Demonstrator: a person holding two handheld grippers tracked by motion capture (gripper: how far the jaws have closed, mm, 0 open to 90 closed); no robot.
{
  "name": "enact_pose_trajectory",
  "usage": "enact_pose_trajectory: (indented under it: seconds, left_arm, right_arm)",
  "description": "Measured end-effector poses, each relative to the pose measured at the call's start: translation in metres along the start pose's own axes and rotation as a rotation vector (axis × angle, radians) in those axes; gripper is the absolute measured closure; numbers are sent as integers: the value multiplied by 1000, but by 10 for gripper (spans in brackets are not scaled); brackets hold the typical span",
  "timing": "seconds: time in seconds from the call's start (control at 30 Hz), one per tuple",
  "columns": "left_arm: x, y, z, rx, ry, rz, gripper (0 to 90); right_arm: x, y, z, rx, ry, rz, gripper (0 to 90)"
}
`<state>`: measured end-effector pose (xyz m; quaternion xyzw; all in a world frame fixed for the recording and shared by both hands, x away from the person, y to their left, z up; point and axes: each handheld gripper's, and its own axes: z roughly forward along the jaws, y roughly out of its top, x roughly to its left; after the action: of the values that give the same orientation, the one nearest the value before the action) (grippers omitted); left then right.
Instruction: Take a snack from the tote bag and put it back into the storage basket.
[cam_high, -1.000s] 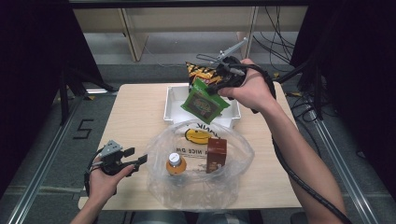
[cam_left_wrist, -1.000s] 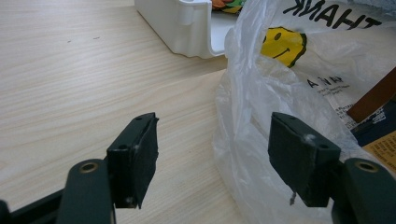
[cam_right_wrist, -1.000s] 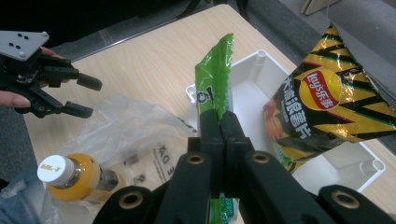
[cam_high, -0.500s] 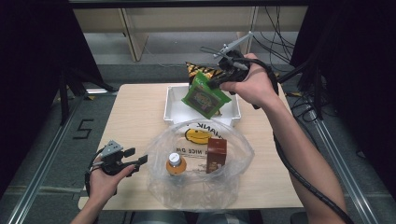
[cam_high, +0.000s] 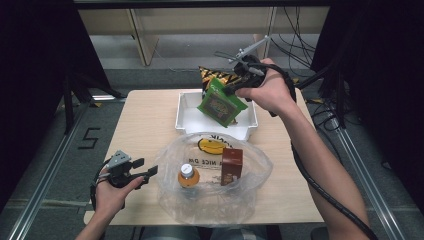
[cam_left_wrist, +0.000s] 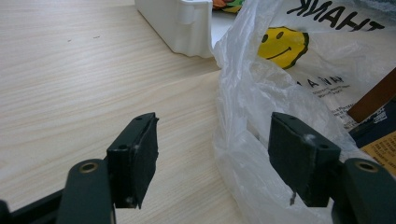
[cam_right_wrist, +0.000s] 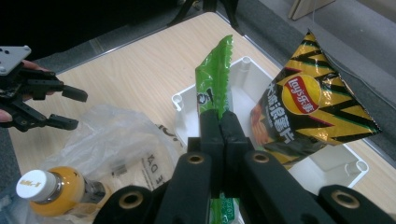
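Green snack packet (cam_high: 221, 103): pinched by its edge between the pressed-together jaws of the right tongs (cam_high: 231, 90), hanging tilted below them, above the white tray (cam_high: 186, 116). Compared with a second ago, the right tongs and packet sit slightly higher and nearer the tray's far right corner; the tilt of the packet is much as before.

Left tongs (cam_high: 151, 172): nearest the person, jaws spread wide, nothing between the pads, held just above the surface (cam_high: 145, 120). Position unchanged from the earlier pictures. In the left gripper view the right-hand pad (cam_left_wrist: 299, 156) stands beside the crumpled edge of the clear plastic bag (cam_high: 250, 167); whether it touches cannot be told.

Plastic bag: just right of the left tongs, lying open on the surface, printed with a yellow smiley face (cam_left_wrist: 283, 44). Inside: orange bottle with white cap (cam_high: 188, 175), upright; brown carton (cam_high: 231, 165), upright beside it.

White tray: beyond the bag, below the right tongs.

Yellow-and-black crisp packet (cam_right_wrist: 313, 105): just beside the right tongs, behind the green packet, standing against the tray's far side.
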<state>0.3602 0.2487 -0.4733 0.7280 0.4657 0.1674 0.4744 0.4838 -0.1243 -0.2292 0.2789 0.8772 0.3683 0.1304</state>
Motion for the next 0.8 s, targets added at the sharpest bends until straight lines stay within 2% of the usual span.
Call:
enact_pose_trajectory:
  seconds: [0.07,0.1,0.13,0.17,0.2,0.37,0.43,0.57,0.6,0.67,0.73,0.77,0.8]
  left_arm:
    - [0,0,0,1,2,6,328]
    - [0,0,0,0,3,6,329]
    - [0,0,-1,-1,5,7,329]
    - [0,0,-1,-2,5,6,328]
    - [0,0,-1,-2,5,6,328]
    - [0,0,-1,-4,6,3,328]
    - [0,0,-1,-5,7,1,328]
    - [1,0,-2,-4,6,2,328]
    - [1,-1,-1,-4,6,-5,328]
    - [1,-1,-2,-2,7,3,328]
    - [2,-1,-2,-1,8,2,328]
    - [2,-1,-2,-1,8,2,328]
    - [2,-1,-2,-1,8,2,328]
  right_arm:
    - [-3,-1,4,-10,-8,-13,900]
    - [-3,-1,4,7,0,-5,900]
    - [-5,-2,6,-1,-10,-22,900]
    - [-5,-2,7,7,-9,-2,900]
    - [-6,-3,8,4,-8,-14,900]
    - [-8,-4,13,17,-8,14,900]
    - [-11,-5,16,13,-15,-11,900]
    - [-13,-5,21,28,-18,10,900]
    - [-14,-6,23,25,-17,-12,900]
    - [-15,-6,25,33,-17,11,900]
    - [-17,-7,29,25,-19,1,900]
    - [-17,-6,29,43,-15,20,900]
    - [-18,-7,31,38,-18,15,900]
